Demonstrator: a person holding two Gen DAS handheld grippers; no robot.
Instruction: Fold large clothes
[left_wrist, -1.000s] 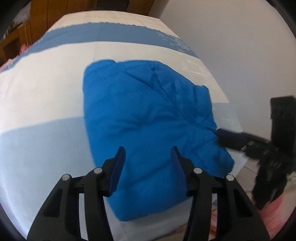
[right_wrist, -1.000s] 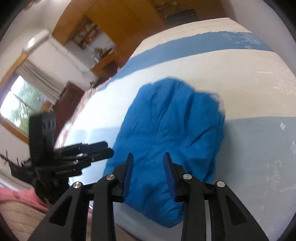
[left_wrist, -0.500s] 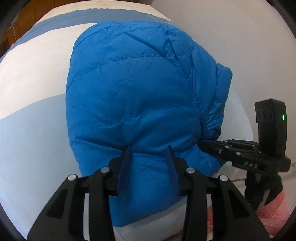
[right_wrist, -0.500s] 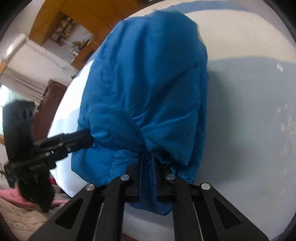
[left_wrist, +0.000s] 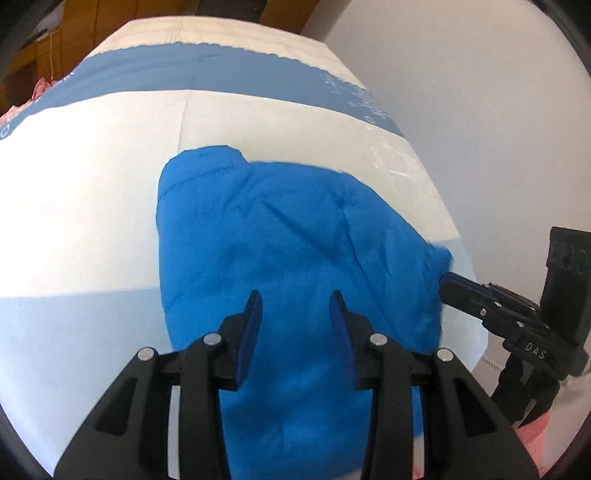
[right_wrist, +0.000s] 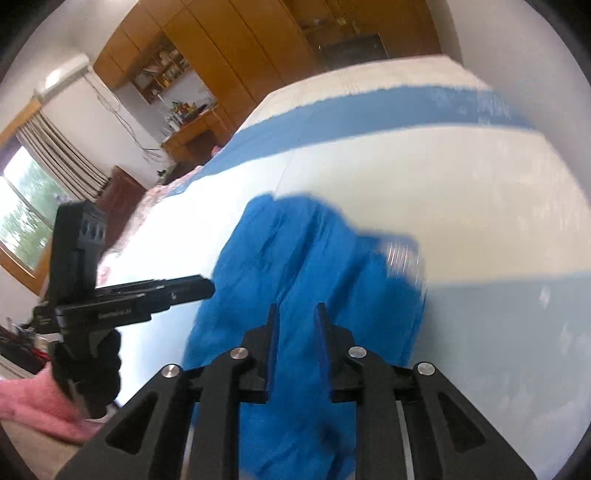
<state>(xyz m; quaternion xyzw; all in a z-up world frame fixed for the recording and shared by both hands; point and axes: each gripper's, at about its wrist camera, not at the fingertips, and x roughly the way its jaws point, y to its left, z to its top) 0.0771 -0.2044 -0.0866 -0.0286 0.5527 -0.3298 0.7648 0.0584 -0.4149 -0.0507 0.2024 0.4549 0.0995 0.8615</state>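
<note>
A bright blue puffy jacket (left_wrist: 280, 243) lies bunched on the bed, its near end hanging toward me; it also shows in the right wrist view (right_wrist: 314, 266). My left gripper (left_wrist: 294, 308) is open and empty, fingers over the jacket's near part. My right gripper (right_wrist: 295, 319) is open a little, with a narrow gap, and holds nothing, just above the jacket's near edge. Each gripper shows in the other's view: the right one (left_wrist: 491, 314) at the jacket's right corner, the left one (right_wrist: 147, 295) at its left side.
The bed sheet (left_wrist: 92, 206) is white with blue bands, a dark one (left_wrist: 207, 77) at the far end. A white wall (left_wrist: 480, 110) runs along the bed's right side. Wooden cabinets (right_wrist: 236, 55), a desk (right_wrist: 192, 133) and a window (right_wrist: 22, 210) lie beyond. Pink fabric (right_wrist: 33, 402) is near the bed's front.
Half a second ago the jacket was lifted, the right gripper shut on its near edge. Now the jacket lies lower and flatter on the bed, both grippers are open and pulled back.
</note>
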